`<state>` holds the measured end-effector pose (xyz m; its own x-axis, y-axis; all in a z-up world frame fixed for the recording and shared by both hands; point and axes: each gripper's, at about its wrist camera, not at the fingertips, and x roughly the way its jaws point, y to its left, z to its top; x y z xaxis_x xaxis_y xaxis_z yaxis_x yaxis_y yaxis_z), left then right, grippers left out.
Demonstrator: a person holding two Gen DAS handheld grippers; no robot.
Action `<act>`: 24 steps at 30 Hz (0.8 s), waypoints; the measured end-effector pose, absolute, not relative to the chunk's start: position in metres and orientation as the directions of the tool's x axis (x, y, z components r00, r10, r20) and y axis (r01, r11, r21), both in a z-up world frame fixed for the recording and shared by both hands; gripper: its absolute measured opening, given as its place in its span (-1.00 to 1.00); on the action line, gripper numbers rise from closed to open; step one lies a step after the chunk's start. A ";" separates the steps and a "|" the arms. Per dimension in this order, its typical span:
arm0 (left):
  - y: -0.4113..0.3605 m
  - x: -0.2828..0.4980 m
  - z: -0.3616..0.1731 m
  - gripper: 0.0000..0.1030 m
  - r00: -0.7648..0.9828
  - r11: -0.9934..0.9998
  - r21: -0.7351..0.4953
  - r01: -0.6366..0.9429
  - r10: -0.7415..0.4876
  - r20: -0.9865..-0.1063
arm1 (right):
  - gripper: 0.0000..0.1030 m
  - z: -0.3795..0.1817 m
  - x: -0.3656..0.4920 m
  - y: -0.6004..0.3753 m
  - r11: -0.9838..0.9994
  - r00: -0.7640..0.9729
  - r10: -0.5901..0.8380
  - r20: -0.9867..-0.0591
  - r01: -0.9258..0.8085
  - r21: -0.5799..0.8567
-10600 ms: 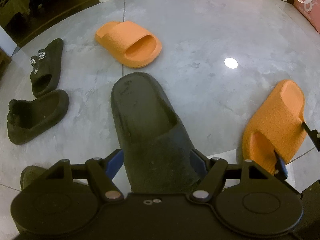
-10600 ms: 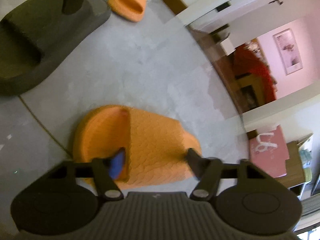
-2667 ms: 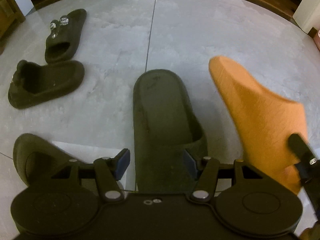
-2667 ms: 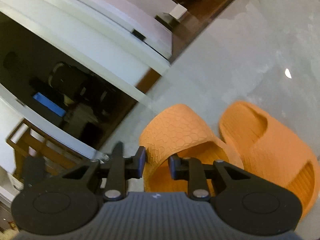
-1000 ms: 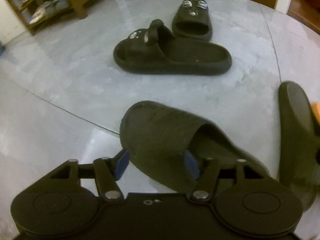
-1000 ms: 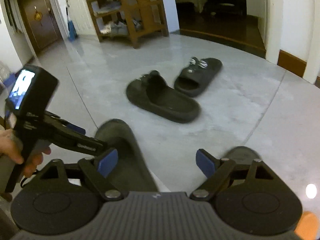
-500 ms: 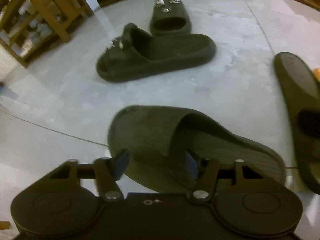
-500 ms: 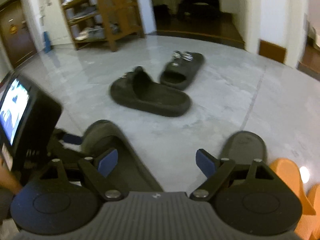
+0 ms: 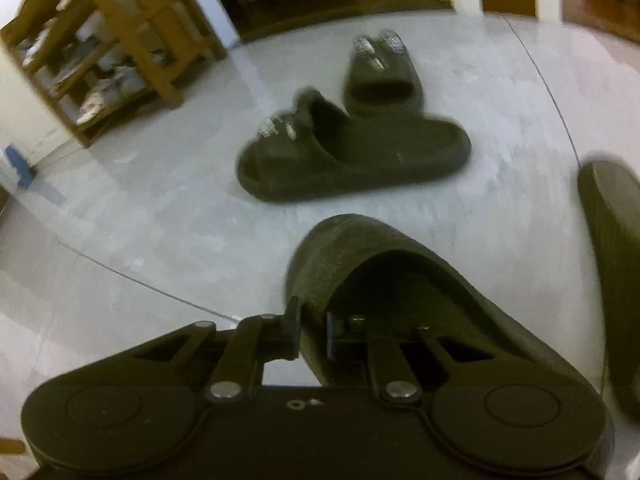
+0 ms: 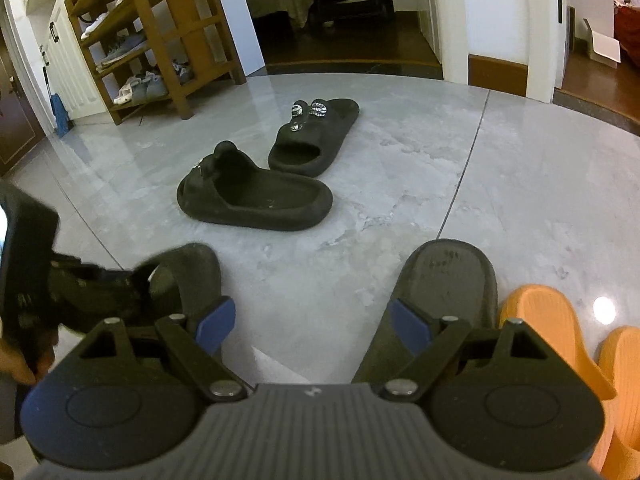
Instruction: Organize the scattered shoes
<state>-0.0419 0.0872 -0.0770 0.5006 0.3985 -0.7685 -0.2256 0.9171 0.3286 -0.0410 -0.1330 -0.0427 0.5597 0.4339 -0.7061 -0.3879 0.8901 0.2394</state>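
Ahead of the right gripper (image 10: 312,320) bare floor (image 10: 520,184) lies between two dark slides (image 10: 444,280), one at each finger. Further ahead, two black studded slippers (image 10: 256,196) block the way to the shoe rack (image 10: 160,40). Orange slides (image 10: 552,328) crowd its right; the left gripper (image 10: 136,280) crowds its left.

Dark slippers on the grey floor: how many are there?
4. Two black rubber slippers with shiny studs, one crosswise before the other, lie mid-floor. A plain dark slipper lies beside the orange ones; its mate is pinched in the left gripper. More may be hidden.
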 end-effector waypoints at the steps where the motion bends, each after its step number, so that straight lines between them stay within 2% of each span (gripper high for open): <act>1: 0.091 -0.040 -0.070 -0.83 0.502 0.913 0.298 -0.278 0.402 -0.765 | 0.70 -0.042 -0.040 -0.135 0.891 0.565 0.432 -0.703 -0.385 0.240; 4: 0.105 -0.030 -0.059 -0.83 0.466 0.867 0.185 -0.463 0.416 -0.781 | 0.70 -0.037 -0.035 -0.142 0.896 0.582 0.431 -0.689 -0.368 0.249; 11: 0.093 0.006 -0.073 -0.70 0.426 0.816 0.086 -0.572 0.386 -0.818 | 0.70 -0.028 -0.028 -0.162 0.902 0.641 0.429 -0.636 -0.343 0.262; 13: 0.080 0.021 -0.086 -0.61 0.411 0.821 0.081 -0.565 0.366 -0.835 | 0.70 -0.028 -0.028 -0.167 0.906 0.648 0.421 -0.635 -0.335 0.259; 16: 0.058 0.034 -0.093 -0.18 0.406 0.853 0.111 -0.511 0.353 -0.843 | 0.70 -0.029 -0.029 -0.173 0.910 0.649 0.413 -0.639 -0.324 0.260; 19: 0.045 0.033 -0.084 -0.11 0.437 0.888 0.126 -0.442 0.336 -0.835 | 0.70 -0.029 -0.030 -0.176 0.903 0.642 0.428 -0.637 -0.331 0.274; 24: 0.062 0.004 -0.058 0.21 0.517 0.899 0.199 -0.390 0.393 -0.760 | 0.70 -0.028 -0.021 -0.171 0.854 0.595 0.520 -0.613 -0.378 0.357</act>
<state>0.0044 0.0623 -0.0576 0.5175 0.3927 -0.7603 -0.3897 0.8991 0.1991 -0.0209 -0.1708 -0.0285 0.5953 0.5196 -0.6129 -0.3778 0.8542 0.3572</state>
